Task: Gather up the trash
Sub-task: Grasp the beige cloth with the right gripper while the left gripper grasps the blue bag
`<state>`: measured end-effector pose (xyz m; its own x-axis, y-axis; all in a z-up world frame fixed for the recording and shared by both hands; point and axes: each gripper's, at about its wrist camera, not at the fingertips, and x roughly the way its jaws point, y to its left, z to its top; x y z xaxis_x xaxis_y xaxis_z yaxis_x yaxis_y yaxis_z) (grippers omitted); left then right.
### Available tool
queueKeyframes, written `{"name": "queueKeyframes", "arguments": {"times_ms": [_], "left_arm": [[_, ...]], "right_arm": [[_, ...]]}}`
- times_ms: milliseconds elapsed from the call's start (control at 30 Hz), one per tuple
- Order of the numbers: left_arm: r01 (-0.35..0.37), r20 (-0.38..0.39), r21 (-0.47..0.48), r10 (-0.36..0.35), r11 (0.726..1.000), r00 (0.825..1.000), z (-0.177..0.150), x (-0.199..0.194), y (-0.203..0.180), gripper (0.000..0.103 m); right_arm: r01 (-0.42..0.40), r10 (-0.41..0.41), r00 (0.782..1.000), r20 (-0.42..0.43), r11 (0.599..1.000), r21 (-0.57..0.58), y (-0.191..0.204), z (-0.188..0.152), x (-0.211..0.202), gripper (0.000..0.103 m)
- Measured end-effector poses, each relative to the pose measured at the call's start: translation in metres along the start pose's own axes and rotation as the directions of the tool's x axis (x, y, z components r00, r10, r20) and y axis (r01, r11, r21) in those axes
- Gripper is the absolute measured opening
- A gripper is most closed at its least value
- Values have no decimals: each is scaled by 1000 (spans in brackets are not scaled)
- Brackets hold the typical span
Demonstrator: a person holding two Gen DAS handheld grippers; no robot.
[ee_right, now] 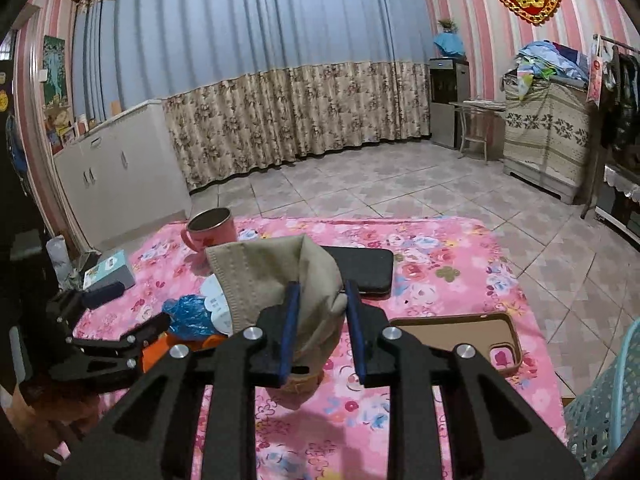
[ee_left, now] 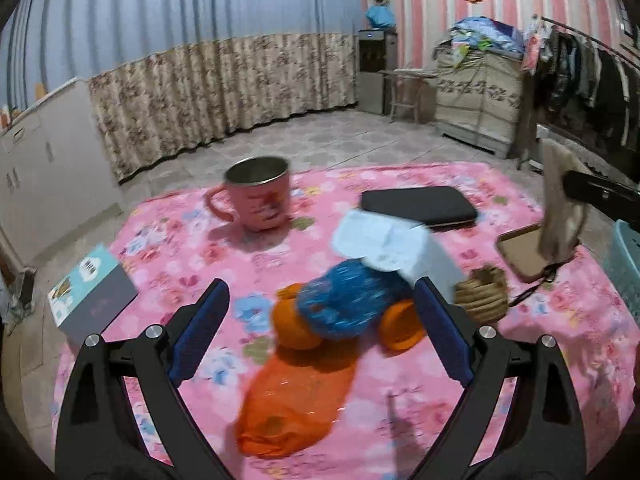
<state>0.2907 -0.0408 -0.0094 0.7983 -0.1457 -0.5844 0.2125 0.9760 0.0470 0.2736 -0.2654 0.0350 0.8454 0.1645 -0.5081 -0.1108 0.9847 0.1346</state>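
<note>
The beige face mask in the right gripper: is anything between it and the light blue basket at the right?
Nothing visible. The beige face mask hangs above the table in the right gripper; only the flat phone case lies before the basket.

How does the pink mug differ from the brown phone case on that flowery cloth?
The pink mug stands upright and deep, with a handle and a metal lining; the brown phone case lies flat and shallow, hollow side up. The mug sits at the far left, the case near the right edge. Both are empty and untouched.
</note>
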Motion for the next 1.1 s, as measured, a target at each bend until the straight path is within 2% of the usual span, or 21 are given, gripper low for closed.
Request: {"name": "queueKeyframes", "arguments": {"times_ms": [100,167,267,300,367,433,533,733,867,967,1100], "left_arm": [[-31,-19,43,32,999,999,-1,8,-9,90],[-24,-50,32,25,999,998,-3,17,-6,85],[24,-95,13,-23,1000,995,-6,33,0,59],[42,-107,10,-41,999,993,-8,36,0,47],[53,-108,31,-49,998,993,-10,39,-6,41],[53,-100,56,-47,997,994,-10,39,-11,25],[44,-98,51,-39,998,994,-10,39,-12,10],[55,-64,-5,-56,998,996,-1,23,1,6],[21,26,-23,-21,1000,999,12,-14,10,6],[21,122,-42,-15,999,992,17,-43,17,6],[13,157,-50,-5,999,988,17,-56,21,6]], "right_arm": [[-2,2,1000,-3,1000,-2,-1,-1,0,24],[-4,4,1000,-9,1000,-3,0,-1,0,24],[-9,9,1000,-18,1000,1,-1,-1,1,24],[-9,9,1000,-20,1000,2,-1,-3,1,24],[-11,11,1000,-24,1000,3,-2,-3,2,24],[-15,15,999,-32,1000,1,-1,-3,4,24],[-17,17,999,-37,1000,-3,1,-5,5,24],[-15,15,999,-29,1000,-2,2,-6,3,24],[-11,11,1000,-5,1000,-6,3,-5,-5,24],[-17,17,1000,11,1000,-1,2,-5,-10,24],[-20,21,1000,13,1000,-14,6,-7,-12,24]]}}
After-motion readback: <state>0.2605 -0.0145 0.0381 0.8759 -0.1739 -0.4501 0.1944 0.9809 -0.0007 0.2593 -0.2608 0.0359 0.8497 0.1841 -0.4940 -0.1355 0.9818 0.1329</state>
